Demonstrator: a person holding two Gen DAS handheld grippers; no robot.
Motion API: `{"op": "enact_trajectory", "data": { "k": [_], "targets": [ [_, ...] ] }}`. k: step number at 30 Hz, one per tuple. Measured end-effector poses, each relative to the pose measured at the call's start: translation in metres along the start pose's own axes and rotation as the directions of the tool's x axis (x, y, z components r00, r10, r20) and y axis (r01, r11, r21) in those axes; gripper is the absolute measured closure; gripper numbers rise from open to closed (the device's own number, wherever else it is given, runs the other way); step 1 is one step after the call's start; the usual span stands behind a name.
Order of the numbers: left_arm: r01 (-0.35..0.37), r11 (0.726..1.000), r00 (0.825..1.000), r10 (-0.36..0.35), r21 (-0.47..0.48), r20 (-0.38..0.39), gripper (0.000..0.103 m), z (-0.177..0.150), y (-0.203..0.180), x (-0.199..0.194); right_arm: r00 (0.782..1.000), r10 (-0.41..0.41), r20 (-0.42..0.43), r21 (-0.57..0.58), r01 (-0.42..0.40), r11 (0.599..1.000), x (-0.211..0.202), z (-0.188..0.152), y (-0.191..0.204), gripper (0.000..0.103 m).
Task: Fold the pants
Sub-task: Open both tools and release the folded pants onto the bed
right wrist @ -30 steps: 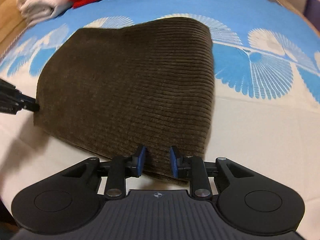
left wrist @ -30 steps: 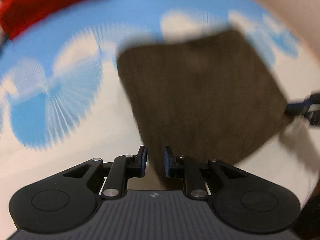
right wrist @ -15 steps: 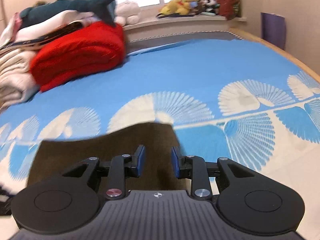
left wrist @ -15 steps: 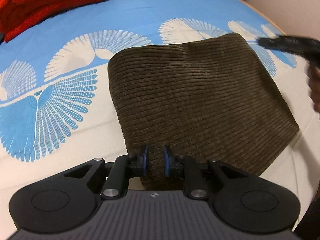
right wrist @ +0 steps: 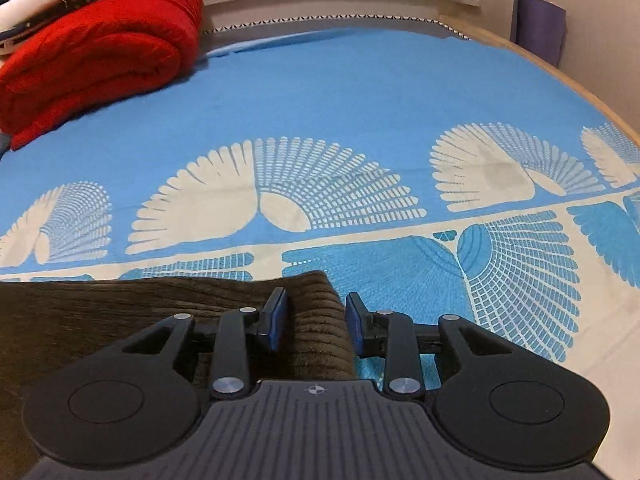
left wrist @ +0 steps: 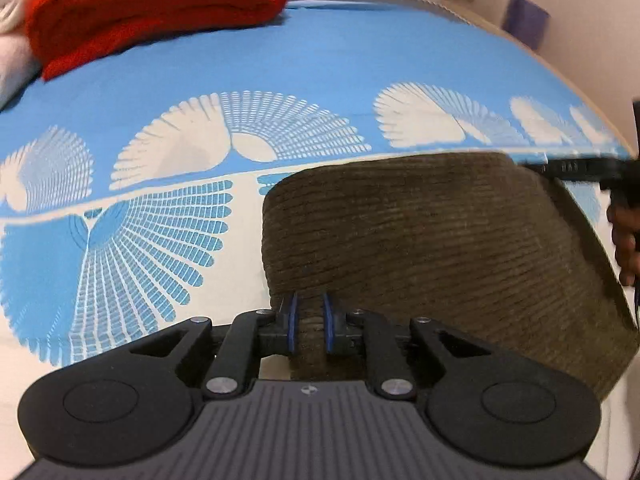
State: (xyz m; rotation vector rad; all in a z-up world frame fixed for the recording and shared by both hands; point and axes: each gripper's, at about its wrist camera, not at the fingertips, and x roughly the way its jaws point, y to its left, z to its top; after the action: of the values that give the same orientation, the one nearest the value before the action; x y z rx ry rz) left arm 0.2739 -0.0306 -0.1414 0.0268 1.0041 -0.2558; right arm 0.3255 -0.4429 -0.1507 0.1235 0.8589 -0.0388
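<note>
Pants (left wrist: 432, 248): brown corduroy, folded, on blue bedsheet (left wrist: 320, 64); left gripper (left wrist: 309, 320) clamped on near edge; right gripper (right wrist: 316, 322) parted, straddling far-right corner

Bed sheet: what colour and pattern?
Bed sheet: blue with cream fan motifs, clearest in the right wrist view.

brown corduroy pants (left wrist: 432, 240), blue fan-print sheet (right wrist: 328, 92), seemingly red blanket (right wrist: 92, 56)
</note>
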Motion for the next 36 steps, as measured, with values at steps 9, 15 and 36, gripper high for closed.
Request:
{"op": "enact_trajectory", "data": {
  "k": [9,15,36],
  "targets": [
    [-0.015,0.997,1.0,0.017,-0.078,0.026,0.083,0.008,0.008,0.003,1.0,-0.02,0.018,0.0,0.02,1.0,0.002,-0.001,0.002,0.07],
    [0.065,0.996,0.99,-0.058,-0.053,0.132,0.08,0.017,-0.002,-0.043,0.989,-0.011,0.148,0.011,0.01,1.0,-0.048,0.004,0.003,0.062],
    [-0.191,0.978,0.886,0.207,-0.079,0.415,0.017,-0.042,-0.058,-0.24,0.924,0.047,0.379,0.054,-0.072,0.996,-0.321,-0.073,0.001,0.002]
  ]
}}
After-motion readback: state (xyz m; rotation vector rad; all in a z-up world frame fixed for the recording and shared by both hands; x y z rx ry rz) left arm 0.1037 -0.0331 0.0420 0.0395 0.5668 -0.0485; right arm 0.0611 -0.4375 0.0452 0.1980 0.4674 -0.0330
